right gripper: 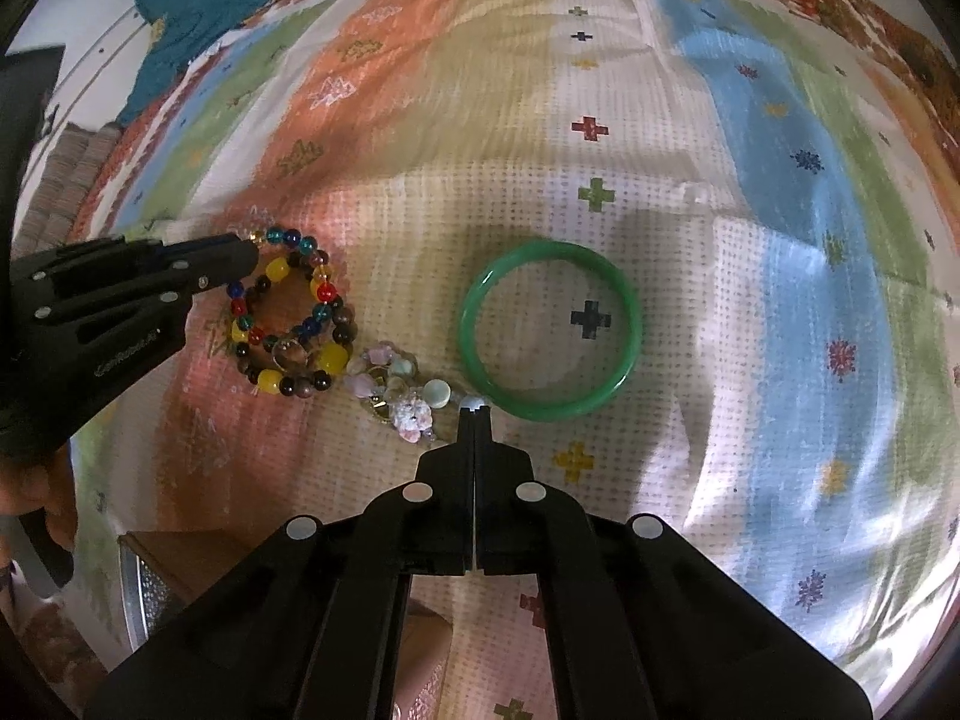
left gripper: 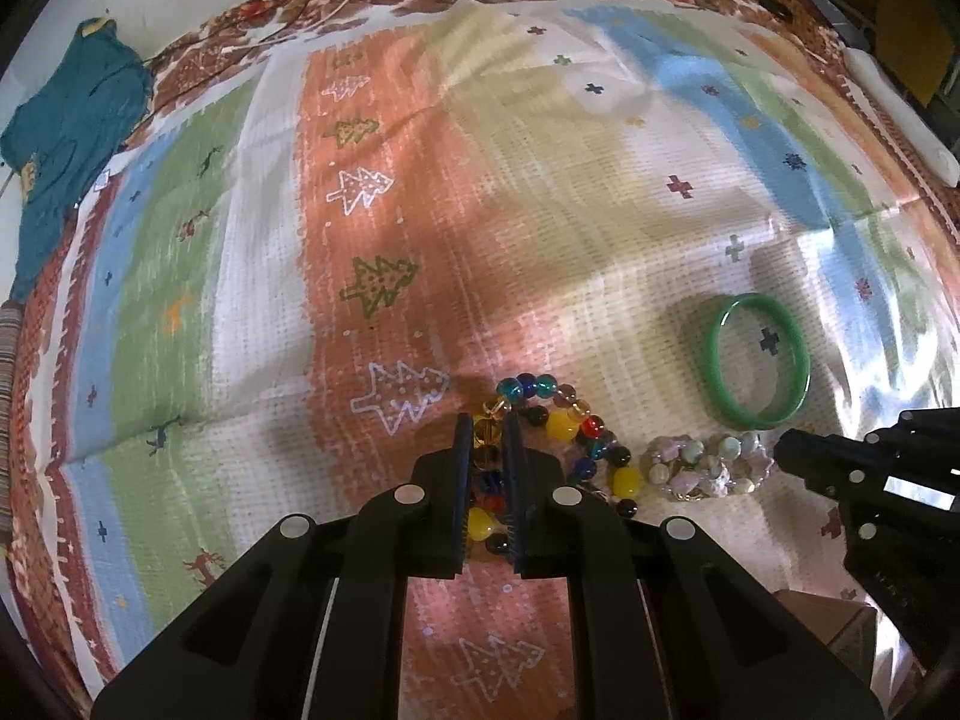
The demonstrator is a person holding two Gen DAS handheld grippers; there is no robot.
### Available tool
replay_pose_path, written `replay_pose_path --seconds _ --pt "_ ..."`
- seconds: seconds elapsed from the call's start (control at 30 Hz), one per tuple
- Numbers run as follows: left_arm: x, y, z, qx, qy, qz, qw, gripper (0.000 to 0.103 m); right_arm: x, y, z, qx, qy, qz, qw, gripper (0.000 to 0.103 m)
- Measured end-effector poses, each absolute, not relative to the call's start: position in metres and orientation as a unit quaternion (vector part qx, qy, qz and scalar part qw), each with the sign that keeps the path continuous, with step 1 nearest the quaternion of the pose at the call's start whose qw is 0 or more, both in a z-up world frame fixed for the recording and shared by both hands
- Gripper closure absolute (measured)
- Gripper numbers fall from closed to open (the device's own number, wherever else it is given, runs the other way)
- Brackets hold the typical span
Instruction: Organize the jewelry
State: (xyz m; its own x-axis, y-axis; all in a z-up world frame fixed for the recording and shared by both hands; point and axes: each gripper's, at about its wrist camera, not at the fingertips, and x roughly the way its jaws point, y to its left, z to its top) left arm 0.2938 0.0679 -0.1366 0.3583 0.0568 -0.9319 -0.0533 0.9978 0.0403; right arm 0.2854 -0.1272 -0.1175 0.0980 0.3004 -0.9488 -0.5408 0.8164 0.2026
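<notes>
Jewelry lies in a row on the patterned bed cover (right gripper: 600,138): a multicoloured bead bracelet (right gripper: 288,312), a pale stone bracelet (right gripper: 399,387) just beside it, then a green bangle (right gripper: 549,330). Nearest, the left tool (left gripper: 487,426) is clamped on the bead bracelet's near side, apparently to lift it clear of its neighbour. The right tool (right gripper: 473,409) has its fingers pressed together, pinching 1 pale bead at that bracelet's end. Farther back lies a teal cloth (left gripper: 66,138).

Patterned bedspread (right gripper: 750,312) carries green bangle (right gripper: 549,333), colourful bead bracelets (right gripper: 288,315), pastel bracelet (right gripper: 399,387), teal cloth (left gripper: 66,138).
</notes>
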Motion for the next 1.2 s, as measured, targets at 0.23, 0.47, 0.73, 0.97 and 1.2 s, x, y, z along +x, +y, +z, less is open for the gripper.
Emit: replay_pose_path --seconds 0.23,0.47,0.73,0.97,1.2 --pt "0.295 0.064 -0.138 0.009 0.568 0.031 0.822 0.094 0.286 -0.129 -0.118 -0.105 0.606 0.269 0.741 0.094" --pt "0.295 0.063 -0.14 0.013 0.571 0.031 0.82 0.094 0.285 -0.128 -0.119 -0.105 0.602 0.272 0.743 0.066" --pt "0.296 0.059 -0.143 0.016 0.57 0.027 0.821 0.094 0.285 -0.126 -0.135 -0.11 0.612 0.264 0.737 0.066" --pt "0.296 0.055 -0.144 0.02 0.572 0.025 0.819 0.094 0.282 -0.119 -0.139 -0.13 0.605 0.26 0.741 0.09" --pt "0.289 0.057 -0.137 0.018 0.567 0.027 0.823 0.094 0.281 -0.122 -0.132 -0.123 0.598 0.265 0.746 0.093"
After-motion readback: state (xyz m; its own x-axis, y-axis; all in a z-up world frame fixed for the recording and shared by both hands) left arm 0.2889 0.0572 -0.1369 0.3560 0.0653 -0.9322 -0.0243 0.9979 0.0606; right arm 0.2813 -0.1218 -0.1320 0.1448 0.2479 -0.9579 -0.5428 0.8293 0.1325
